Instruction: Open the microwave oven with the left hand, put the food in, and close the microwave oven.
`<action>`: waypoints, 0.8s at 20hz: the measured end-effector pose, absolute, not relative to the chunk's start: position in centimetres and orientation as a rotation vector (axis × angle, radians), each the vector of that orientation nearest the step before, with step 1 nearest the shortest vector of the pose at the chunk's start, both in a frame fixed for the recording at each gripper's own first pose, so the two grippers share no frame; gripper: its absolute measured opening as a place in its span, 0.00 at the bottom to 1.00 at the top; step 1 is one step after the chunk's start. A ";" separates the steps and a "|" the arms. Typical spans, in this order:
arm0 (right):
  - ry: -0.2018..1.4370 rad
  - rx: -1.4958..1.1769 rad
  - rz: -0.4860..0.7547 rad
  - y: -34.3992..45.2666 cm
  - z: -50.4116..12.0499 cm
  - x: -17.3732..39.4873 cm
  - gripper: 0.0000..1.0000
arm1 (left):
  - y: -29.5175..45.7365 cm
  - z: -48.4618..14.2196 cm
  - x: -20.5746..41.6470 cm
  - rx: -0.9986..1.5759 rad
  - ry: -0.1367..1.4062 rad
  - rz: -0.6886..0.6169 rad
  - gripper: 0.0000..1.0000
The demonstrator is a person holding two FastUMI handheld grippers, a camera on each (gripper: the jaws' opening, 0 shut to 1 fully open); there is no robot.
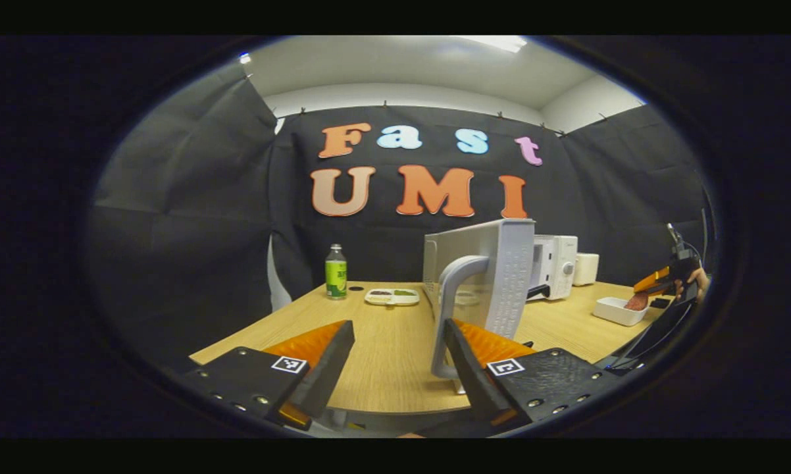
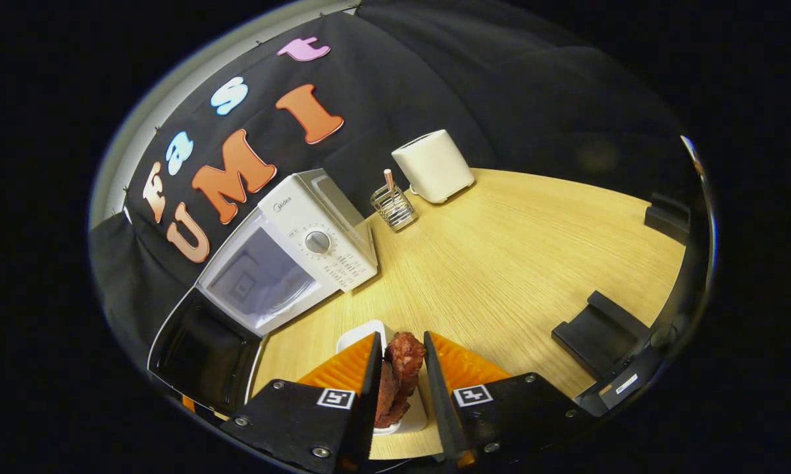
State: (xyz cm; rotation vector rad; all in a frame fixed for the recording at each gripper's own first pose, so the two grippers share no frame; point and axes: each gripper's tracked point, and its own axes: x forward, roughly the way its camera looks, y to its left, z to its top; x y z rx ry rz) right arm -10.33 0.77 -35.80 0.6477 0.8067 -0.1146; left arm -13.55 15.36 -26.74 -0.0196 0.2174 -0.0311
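The right tool (image 2: 401,368) grips the soft, likely greasy meat (image 2: 399,375) mid-length over its white dish (image 2: 356,337); the left tool (image 1: 399,359), released, sits beside the open microwave door's handle (image 1: 449,309).

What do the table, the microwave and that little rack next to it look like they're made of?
Table: pale wood or wood-look laminate, with a fine straight grain and matte finish. Microwave: smooth white shell, probably painted metal or plastic; hard to tell. Rack: thin shiny metal wire, judging by its bright glints.
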 end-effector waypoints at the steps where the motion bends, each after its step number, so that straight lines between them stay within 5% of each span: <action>1: 0.809 0.655 -0.119 0.7 -35.8 -10.4 0.37 | 16.1 -26.2 -13.7 -0.006 0.216 -0.004 0.83; 8: 0.786 0.665 -0.069 2.4 -34.2 -9.6 0.14 | 18.1 -26.3 -12.7 0.059 0.249 0.104 0.88; 16: 0.635 0.512 0.008 3.7 -27.5 -5.7 0.14 | 19.1 -26.7 -12.2 0.102 0.268 0.162 0.89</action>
